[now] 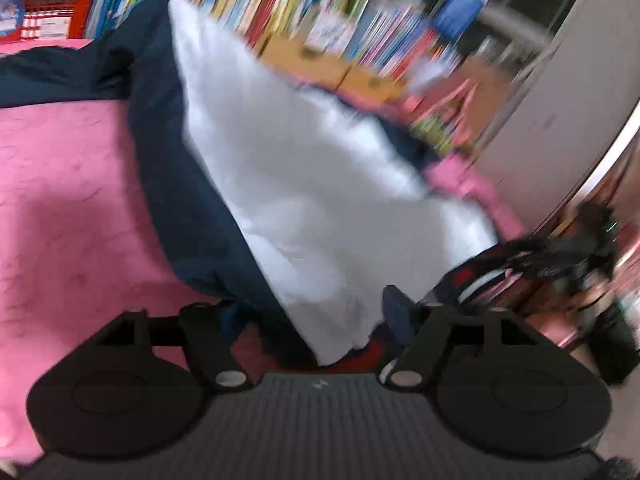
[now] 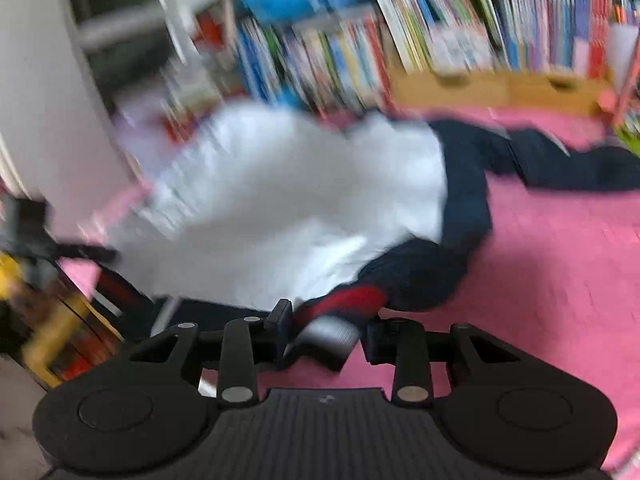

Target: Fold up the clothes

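Observation:
A navy jacket (image 1: 192,208) with a white lining (image 1: 320,200) lies on the pink bedcover (image 1: 64,200), lining side up. In the left wrist view my left gripper (image 1: 314,316) has its fingers wide apart, with the jacket's lower edge lying between them. The right wrist view shows the same jacket (image 2: 472,200) and lining (image 2: 288,200). Here my right gripper (image 2: 328,328) is shut on the red, white and navy striped hem (image 2: 340,312). The right gripper (image 1: 532,254) also shows at the right of the left wrist view. Both views are blurred by motion.
Bookshelves (image 2: 460,32) full of colourful books stand behind the bed, over wooden drawers (image 2: 500,88). A white cabinet side (image 1: 552,112) is near the bed's corner. An orange crate (image 1: 48,4) sits at the far left. Bare pink cover (image 2: 560,280) spreads to the right.

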Motion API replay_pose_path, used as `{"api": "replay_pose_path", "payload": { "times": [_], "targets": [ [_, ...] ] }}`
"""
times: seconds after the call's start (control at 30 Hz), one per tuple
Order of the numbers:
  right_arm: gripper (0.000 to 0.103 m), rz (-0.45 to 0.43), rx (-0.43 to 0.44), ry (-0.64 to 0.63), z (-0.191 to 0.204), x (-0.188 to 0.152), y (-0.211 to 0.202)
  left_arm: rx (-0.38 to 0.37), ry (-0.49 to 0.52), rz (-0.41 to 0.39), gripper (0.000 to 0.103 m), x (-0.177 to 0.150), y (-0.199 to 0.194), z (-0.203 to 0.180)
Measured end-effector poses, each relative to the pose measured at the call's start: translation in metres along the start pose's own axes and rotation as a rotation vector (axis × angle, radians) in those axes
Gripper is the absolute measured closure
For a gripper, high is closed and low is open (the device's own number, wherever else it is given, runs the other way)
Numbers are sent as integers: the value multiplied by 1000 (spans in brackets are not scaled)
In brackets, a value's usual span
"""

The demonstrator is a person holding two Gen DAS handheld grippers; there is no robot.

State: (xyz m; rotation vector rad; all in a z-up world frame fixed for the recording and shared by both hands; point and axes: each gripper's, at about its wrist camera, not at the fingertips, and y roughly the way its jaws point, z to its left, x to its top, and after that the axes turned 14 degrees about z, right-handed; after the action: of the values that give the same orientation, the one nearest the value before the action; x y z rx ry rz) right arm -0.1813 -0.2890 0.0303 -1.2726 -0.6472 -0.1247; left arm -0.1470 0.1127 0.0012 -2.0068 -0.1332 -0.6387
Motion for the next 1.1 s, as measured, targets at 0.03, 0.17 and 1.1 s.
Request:
{"api": "replay_pose_path", "payload": {
  "times": [0.03, 0.17, 1.1],
  "targets": [
    [51, 46, -59, -4, 2, -2, 6, 61, 22, 15, 25, -1, -1, -3],
    [18, 154, -218, -12, 5, -8, 10, 213, 98, -41, 6, -10, -27, -11],
    [32, 107, 77, 304, -27, -4, 16, -40, -5, -58, 0, -27, -18, 0]
  ]
}}
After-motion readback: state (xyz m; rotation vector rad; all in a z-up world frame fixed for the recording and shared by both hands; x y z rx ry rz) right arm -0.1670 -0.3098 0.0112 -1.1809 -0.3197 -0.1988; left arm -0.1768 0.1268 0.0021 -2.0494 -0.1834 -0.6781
